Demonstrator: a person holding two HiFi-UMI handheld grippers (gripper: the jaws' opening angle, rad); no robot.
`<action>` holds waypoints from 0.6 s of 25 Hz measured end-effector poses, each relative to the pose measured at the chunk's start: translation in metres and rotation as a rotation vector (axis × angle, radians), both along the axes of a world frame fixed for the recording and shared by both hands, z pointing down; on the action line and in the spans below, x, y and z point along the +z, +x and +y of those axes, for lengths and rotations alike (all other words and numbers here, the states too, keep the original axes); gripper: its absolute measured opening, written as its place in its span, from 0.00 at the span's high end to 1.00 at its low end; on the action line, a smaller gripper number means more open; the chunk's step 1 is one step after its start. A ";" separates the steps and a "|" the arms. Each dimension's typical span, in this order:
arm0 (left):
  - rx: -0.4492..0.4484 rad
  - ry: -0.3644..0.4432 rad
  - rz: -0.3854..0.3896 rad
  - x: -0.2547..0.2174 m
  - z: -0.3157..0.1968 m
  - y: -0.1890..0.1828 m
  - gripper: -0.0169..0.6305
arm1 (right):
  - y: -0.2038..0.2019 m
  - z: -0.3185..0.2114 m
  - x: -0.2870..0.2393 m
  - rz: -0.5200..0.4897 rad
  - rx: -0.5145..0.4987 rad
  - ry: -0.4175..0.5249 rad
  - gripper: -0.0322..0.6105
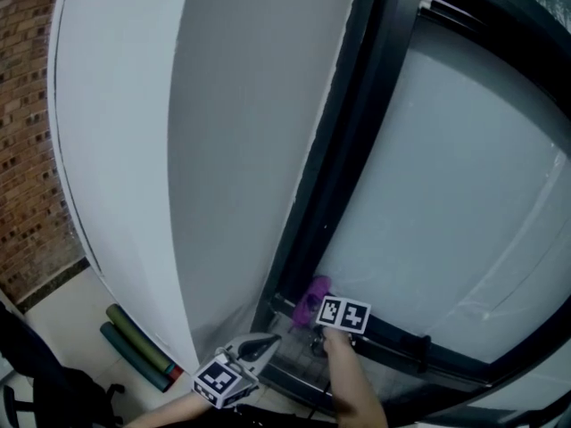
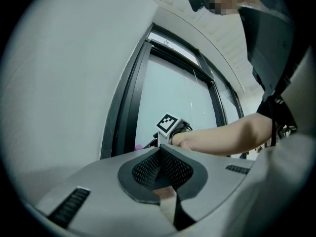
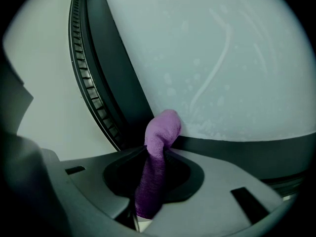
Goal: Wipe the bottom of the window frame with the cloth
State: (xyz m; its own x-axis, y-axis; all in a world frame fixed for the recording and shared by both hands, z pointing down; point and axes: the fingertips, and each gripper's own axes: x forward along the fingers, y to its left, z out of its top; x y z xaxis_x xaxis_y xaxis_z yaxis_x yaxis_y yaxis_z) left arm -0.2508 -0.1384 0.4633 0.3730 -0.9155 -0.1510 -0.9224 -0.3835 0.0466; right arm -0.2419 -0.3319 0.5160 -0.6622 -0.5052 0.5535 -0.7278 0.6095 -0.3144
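The purple cloth [image 3: 161, 130] is pinched between the jaws of the right gripper [image 3: 156, 155], a folded wad sticking out past the tips and a tail running back between the pads; its front end presses where the glass [image 3: 227, 58] meets the bottom rail [image 3: 242, 149] of the dark window frame, in the lower left corner just beside the frame's upright [image 3: 116, 88]. In the head view the cloth [image 1: 315, 293] shows as a small purple lump at that same corner, with the right gripper [image 1: 310, 308] right behind it, marker cube facing up; the bare right forearm [image 1: 357, 389] reaches forward and slightly left from the bottom edge, wrist straight, hand wrapped on the handle.

The left gripper [image 1: 260, 345] sits lower and to the left, well short of the frame, aimed up and right towards the corner; its jaws are closed together with nothing between them, the ribbed pads [image 2: 148, 167] meeting at the tips, and its own view looks past them at the right gripper's cube and forearm [image 2: 222, 136].

A white wall [image 1: 116, 150] flanks the window; beyond it is brickwork [image 1: 22, 150], and two rolled mats [image 1: 136, 346] lie on the floor below.
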 end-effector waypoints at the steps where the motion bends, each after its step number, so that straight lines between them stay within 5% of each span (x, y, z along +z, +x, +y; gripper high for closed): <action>1: 0.005 -0.003 0.002 0.001 0.000 0.000 0.97 | 0.002 0.000 0.001 0.006 0.007 0.000 0.81; 15: 0.015 -0.015 0.028 0.002 -0.005 0.008 0.97 | 0.040 0.012 0.008 -0.007 0.058 -0.019 0.81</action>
State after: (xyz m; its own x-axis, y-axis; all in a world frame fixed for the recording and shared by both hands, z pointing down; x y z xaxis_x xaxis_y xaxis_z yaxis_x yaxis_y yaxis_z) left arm -0.2424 -0.1439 0.4658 0.3829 -0.9118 -0.1480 -0.9145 -0.3968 0.0786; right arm -0.2021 -0.3198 0.5238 -0.6360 -0.5318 0.5591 -0.7593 0.5605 -0.3307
